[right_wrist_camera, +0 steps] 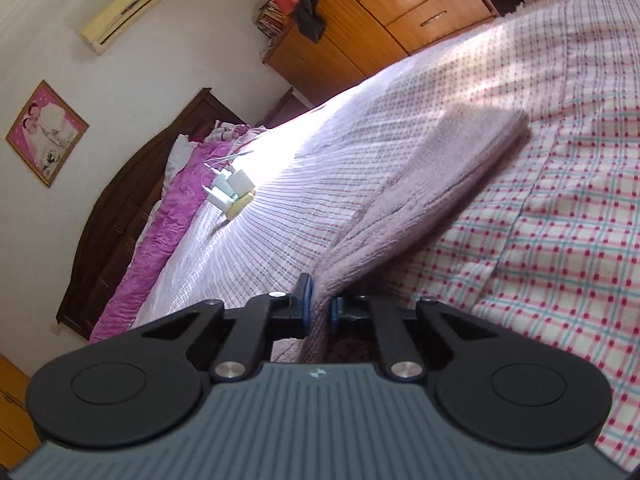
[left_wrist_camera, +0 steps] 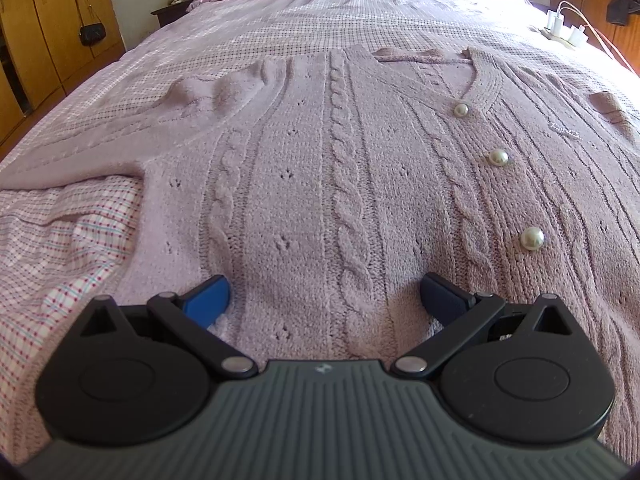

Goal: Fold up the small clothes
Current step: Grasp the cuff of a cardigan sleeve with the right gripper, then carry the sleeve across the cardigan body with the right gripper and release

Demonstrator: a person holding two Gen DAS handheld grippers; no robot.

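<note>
The cardigan (left_wrist_camera: 340, 168) lies mostly flat on the bed (left_wrist_camera: 248, 32), barely folded. Left gripper (left_wrist_camera: 325, 300) jaws gape wide; right gripper (right_wrist_camera: 319, 308) jaws pinch its sleeve (right_wrist_camera: 432, 168).

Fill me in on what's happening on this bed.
A person is folding a pale lilac cable-knit cardigan with pearl buttons, spread flat on the pink checked bedspread. The left tool is open, its blue fingers resting on the knit near the hem and gripping nothing. The right tool is shut on a sleeve or edge of the same cardigan, lifted off the bedspread. A white power strip with chargers lies further up the bed.
</note>
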